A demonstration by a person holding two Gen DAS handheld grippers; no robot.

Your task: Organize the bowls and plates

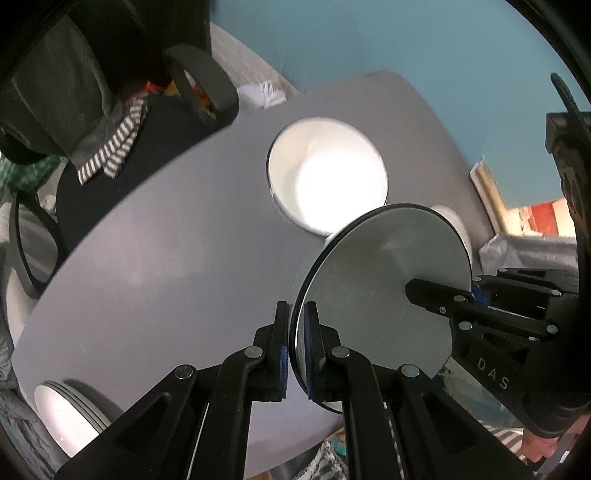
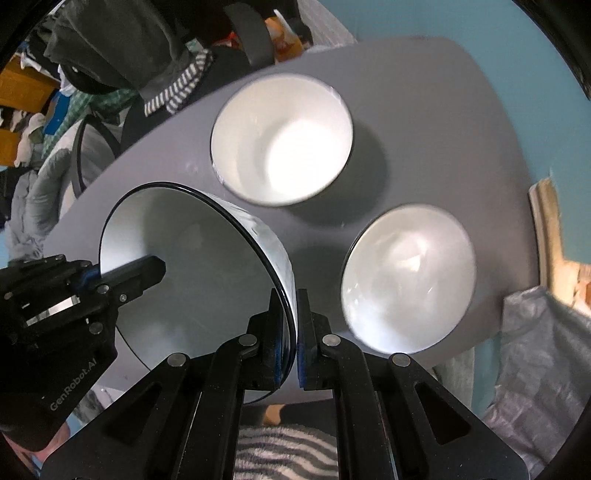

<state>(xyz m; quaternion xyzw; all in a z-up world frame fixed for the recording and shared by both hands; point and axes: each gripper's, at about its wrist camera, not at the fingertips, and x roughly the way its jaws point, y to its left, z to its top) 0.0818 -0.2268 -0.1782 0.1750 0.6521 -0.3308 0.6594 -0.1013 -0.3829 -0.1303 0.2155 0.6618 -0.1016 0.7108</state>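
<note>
A white bowl with a dark rim (image 1: 376, 280) (image 2: 199, 266) is held tilted above the grey table (image 1: 166, 258) by both grippers. My left gripper (image 1: 297, 343) is shut on its near rim, and my right gripper (image 2: 291, 332) is shut on the opposite rim. Each gripper shows in the other's view: the right gripper (image 1: 439, 295) and the left gripper (image 2: 125, 280). A second white bowl (image 1: 327, 173) (image 2: 282, 138) stands on the table farther back. A third white bowl (image 2: 408, 277) stands to the right, mostly hidden in the left wrist view.
A stack of white plates (image 1: 70, 413) sits at the table's near left edge. A black chair (image 1: 122, 122) draped with clothes stands beyond the table's left side. A grey bag (image 2: 546, 362) lies to the right, against a teal wall (image 2: 480, 29).
</note>
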